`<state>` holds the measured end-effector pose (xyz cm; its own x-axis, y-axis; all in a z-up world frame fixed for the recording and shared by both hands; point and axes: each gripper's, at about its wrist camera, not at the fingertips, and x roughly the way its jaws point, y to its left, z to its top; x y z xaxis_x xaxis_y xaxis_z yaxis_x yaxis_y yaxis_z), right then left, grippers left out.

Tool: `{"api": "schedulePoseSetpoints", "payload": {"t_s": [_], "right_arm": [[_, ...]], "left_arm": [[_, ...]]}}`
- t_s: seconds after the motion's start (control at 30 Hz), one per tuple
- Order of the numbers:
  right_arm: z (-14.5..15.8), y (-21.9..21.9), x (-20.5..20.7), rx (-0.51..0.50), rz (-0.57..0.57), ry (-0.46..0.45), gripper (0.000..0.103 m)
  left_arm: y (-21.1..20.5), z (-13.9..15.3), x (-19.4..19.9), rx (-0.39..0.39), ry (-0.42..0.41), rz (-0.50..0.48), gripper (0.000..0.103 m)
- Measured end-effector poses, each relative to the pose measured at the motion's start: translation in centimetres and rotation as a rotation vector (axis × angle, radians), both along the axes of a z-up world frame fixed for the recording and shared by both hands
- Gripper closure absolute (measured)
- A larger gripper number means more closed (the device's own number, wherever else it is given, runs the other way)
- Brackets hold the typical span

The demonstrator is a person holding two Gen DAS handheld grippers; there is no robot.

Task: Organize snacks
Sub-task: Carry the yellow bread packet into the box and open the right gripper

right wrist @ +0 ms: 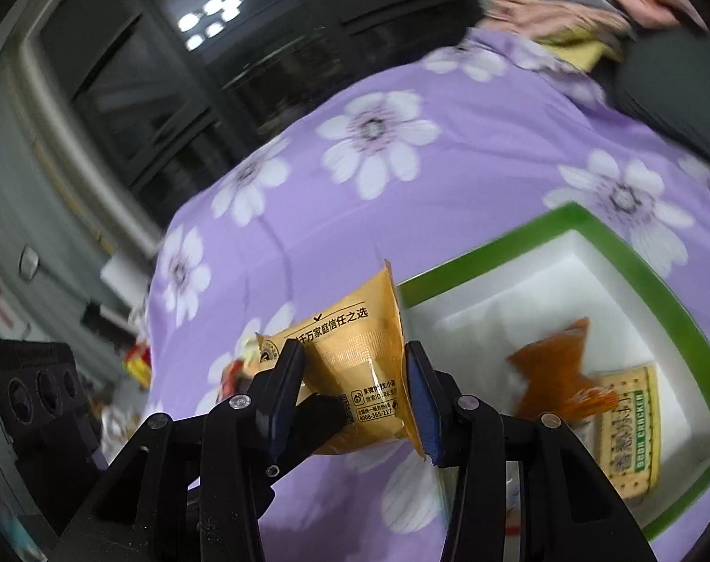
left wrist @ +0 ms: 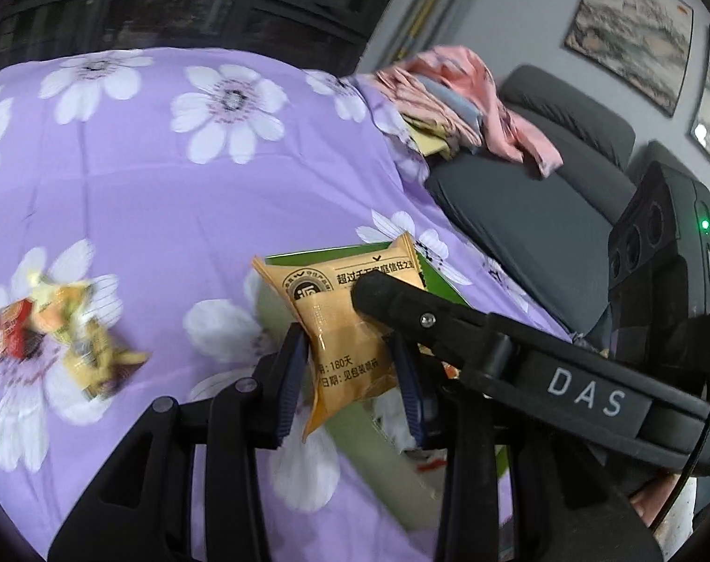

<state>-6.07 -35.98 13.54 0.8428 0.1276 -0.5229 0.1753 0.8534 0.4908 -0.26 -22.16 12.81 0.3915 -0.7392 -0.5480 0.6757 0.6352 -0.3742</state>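
A: Orange plastic film, shiny and a little puffed with air: this snack packet (left wrist: 350,328) is between the jaws of the left gripper (left wrist: 350,374), which are almost closed and press on its lower half. It is lifted above the purple flowered cloth (left wrist: 167,187).

B: And the right gripper (right wrist: 355,388)?

A: Its jaws are narrow too, and they press the same kind of orange packet (right wrist: 355,374); I think it is the same one, held from two sides. One black finger lies across the packet in the left view.

B: How will it handle?

A: Light and soft, I judge, and slippery. The content may crumble, so a grip on the sealed edge is safer than on the middle.

B: What is around it?

A: Just beside is the green-rimmed white box (right wrist: 603,234), with an orange wrapper (right wrist: 556,370) and a soda cracker pack (right wrist: 631,431) inside. Further left, a small pile of snacks (left wrist: 60,328) lies on the cloth. Folded pink clothes (left wrist: 453,98) lie on the grey sofa (left wrist: 518,206). Nothing blocks the way to the box.
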Motion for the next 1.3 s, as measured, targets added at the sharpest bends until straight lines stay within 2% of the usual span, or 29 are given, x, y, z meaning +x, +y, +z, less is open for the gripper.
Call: {"api": "schedulePoseSetpoints", "payload": {"t_s": [0.13, 0.33, 0.8, 0.93, 1.17, 1.23, 1.3], "right_arm": [[-1.1, -3.1, 0.9, 0.041, -0.057, 0.039, 0.056], [-3.5, -6.6, 3.3, 0.128, -0.069, 0.128, 0.056], [-7.1, -10.0, 4.4, 0.273, -0.119, 0.203, 0.056], [-8.2, -10.3, 4.8, 0.313, -0.126, 0.220, 0.056], [-9.0, -11.2, 4.3, 0.305, -0.199, 0.262, 0.056], [-9.2, -11.4, 4.2, 0.298, -0.222, 0.283, 0.056], [-9.3, -11.7, 4.0, 0.299, -0.238, 0.284, 0.056]], "left_arm": [[-3.3, -1.0, 1.6, 0.045, 0.041, -0.056, 0.067], [-6.5, -2.7, 4.0, 0.120, 0.134, -0.050, 0.067], [-9.6, -4.5, 5.5, 0.220, 0.218, -0.051, 0.067], [-9.8, -4.9, 5.6, 0.243, 0.225, -0.033, 0.067], [-11.1, -5.3, 5.3, 0.311, 0.212, -0.027, 0.067], [-11.6, -5.4, 5.1, 0.346, 0.182, -0.018, 0.068], [-11.6, -5.5, 5.0, 0.346, 0.178, -0.013, 0.065]]}}
